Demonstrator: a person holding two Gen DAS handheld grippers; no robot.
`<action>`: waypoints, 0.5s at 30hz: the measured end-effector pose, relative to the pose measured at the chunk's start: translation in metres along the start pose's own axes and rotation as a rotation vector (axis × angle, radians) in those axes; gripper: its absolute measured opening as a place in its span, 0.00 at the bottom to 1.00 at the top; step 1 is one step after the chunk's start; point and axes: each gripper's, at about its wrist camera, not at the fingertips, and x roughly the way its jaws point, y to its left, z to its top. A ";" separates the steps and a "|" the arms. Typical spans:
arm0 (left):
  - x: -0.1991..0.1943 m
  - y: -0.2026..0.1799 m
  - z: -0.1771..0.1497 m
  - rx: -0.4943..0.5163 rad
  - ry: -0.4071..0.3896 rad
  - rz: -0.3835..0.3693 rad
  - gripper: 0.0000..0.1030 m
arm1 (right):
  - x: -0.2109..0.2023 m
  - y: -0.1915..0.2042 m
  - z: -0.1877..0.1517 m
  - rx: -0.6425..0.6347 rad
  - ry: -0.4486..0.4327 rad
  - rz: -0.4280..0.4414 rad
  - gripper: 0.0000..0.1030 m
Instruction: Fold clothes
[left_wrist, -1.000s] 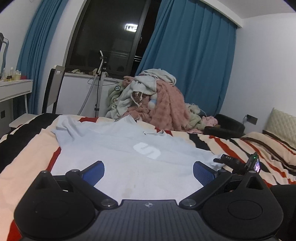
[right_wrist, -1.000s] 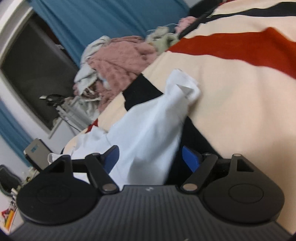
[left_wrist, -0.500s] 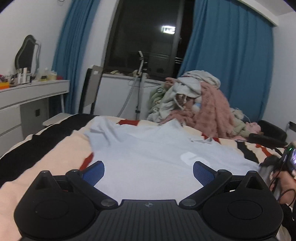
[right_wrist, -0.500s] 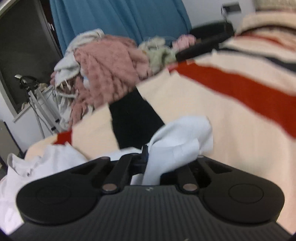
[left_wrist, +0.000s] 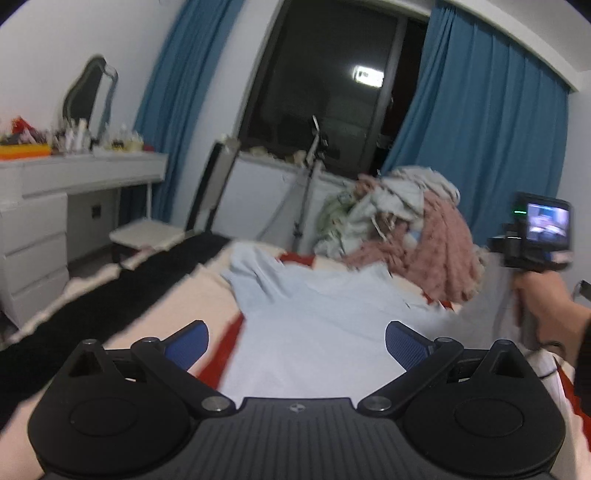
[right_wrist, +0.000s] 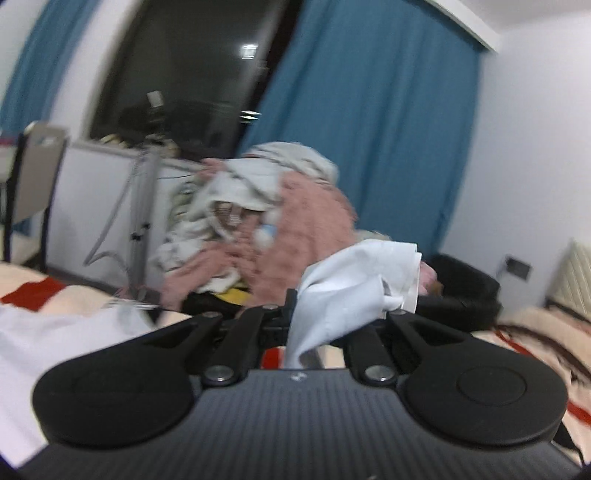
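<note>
A light blue T-shirt lies spread on the striped bed blanket. My left gripper hovers low over the shirt's near hem, open, with nothing between its blue pads. The right gripper is shut on a bunched sleeve of the T-shirt and holds it up off the bed. In the left wrist view that right gripper's body shows at the right edge, gripped by a hand, with shirt cloth hanging beneath it.
A heap of pink and grey clothes sits at the far end of the bed. A white desk with drawers and a chair stand at the left. A tripod stand stands under the dark window, between blue curtains.
The right gripper closed on the shirt's sleeve, rolled level and lifted it off the blanket. The left gripper swung leftward over the shirt and stayed open.
</note>
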 end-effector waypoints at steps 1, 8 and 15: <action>0.001 0.006 0.001 -0.003 -0.008 0.015 1.00 | 0.004 0.025 0.003 -0.014 0.009 0.012 0.08; 0.034 0.044 0.000 -0.082 0.066 0.112 1.00 | 0.045 0.150 -0.026 -0.081 0.098 0.116 0.09; 0.068 0.043 -0.007 -0.048 0.102 0.141 1.00 | 0.058 0.163 -0.062 0.113 0.199 0.318 0.88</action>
